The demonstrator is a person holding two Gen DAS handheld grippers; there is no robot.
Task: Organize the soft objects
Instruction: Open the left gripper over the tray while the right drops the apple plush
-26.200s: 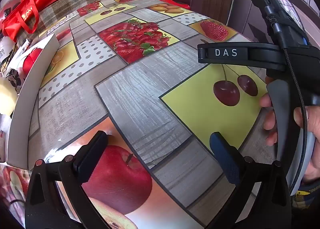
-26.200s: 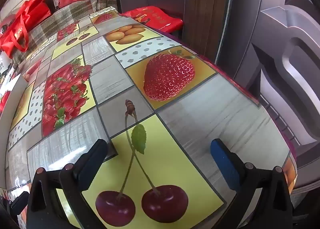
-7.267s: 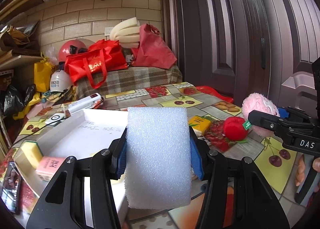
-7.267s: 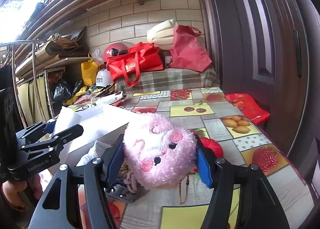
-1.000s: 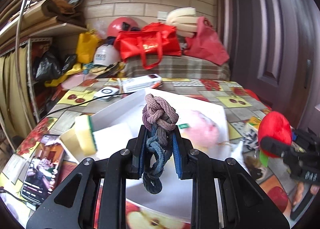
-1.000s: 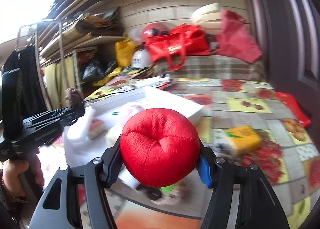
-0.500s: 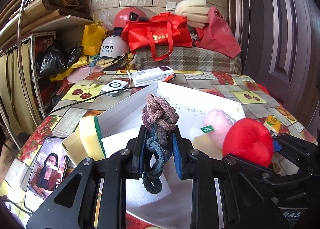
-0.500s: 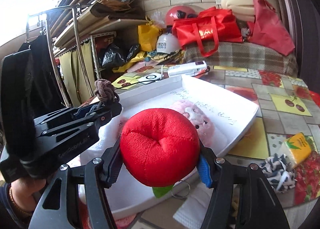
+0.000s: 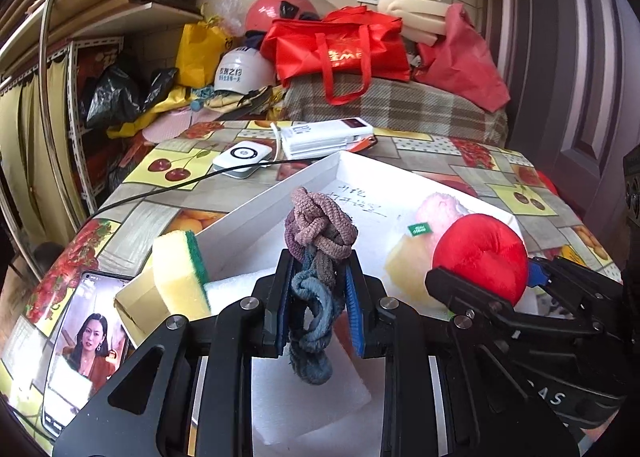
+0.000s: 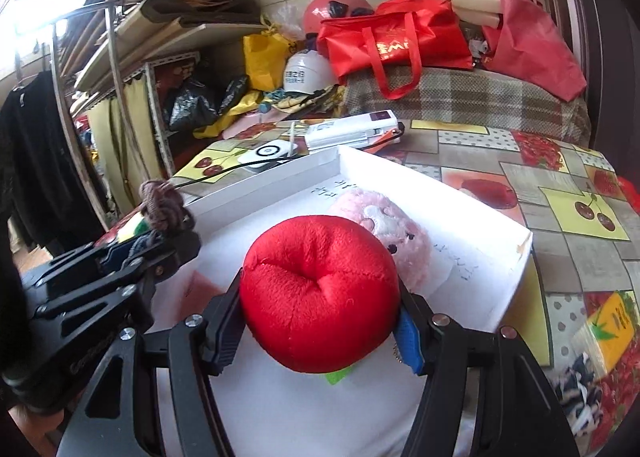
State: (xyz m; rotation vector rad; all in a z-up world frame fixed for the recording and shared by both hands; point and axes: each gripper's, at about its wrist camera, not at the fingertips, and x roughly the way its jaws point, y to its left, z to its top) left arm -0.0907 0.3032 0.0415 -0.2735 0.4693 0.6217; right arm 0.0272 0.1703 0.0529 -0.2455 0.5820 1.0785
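My left gripper [image 9: 318,305] is shut on a knotted pink-and-blue rope toy [image 9: 318,257] and holds it above the near end of the white box [image 9: 280,193]. My right gripper [image 10: 320,321] is shut on a red plush ball [image 10: 320,293] over the box [image 10: 516,257], to the right of the left gripper. In the box lie a pink plush [image 9: 440,209], a white foam block [image 9: 304,401] and a pale yellow piece [image 9: 408,269]. A yellow-green sponge [image 9: 180,269] leans at the box's left rim. The rope toy also shows in the right wrist view [image 10: 160,205].
A phone [image 9: 80,345] lies at the table's left front. A white device with a cable [image 9: 240,157] and a white pack [image 9: 324,137] lie behind the box. A yellow carton [image 10: 608,329] and striped cloth [image 10: 576,381] lie right of it. Red bags [image 9: 340,49] stand behind.
Both grippers have moved in over the box. The red ball has come closer to the pink plush. Both grips are unchanged.
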